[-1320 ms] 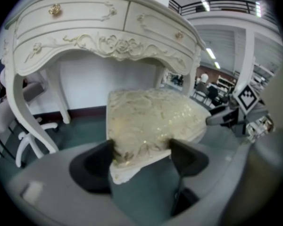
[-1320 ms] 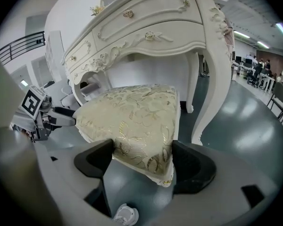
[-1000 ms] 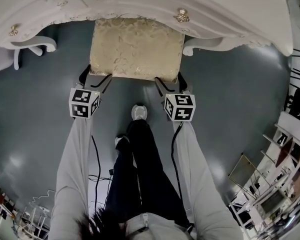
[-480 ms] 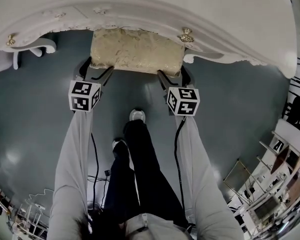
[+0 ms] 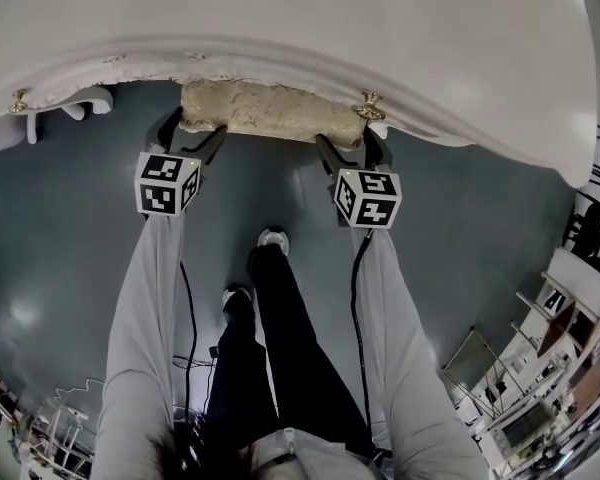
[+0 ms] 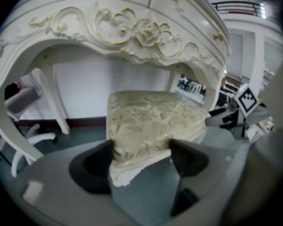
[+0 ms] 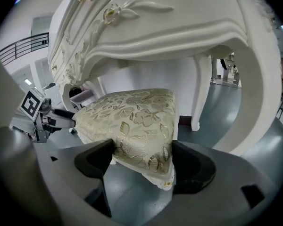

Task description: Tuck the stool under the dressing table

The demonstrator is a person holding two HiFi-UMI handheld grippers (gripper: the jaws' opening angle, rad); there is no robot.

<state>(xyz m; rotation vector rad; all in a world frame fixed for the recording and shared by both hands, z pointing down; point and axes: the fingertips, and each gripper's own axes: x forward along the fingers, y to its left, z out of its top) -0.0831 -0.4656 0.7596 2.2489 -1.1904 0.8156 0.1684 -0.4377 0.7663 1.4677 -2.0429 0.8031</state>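
The left gripper [image 5: 192, 138] and right gripper [image 5: 346, 150] each clamp a near corner of the stool [image 5: 270, 114], which sits mostly under the front edge of the dressing table [image 5: 280, 28], so only a short push seems left.

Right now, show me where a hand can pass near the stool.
Bare floor lies between the left gripper and right gripper, before the stool, and outside each gripper. Crowded: both stool corners, clamped, close under the dressing table.

Glossy grey-blue floor [image 5: 60, 228] with cluttered shelving [image 5: 570, 313] along its edge.
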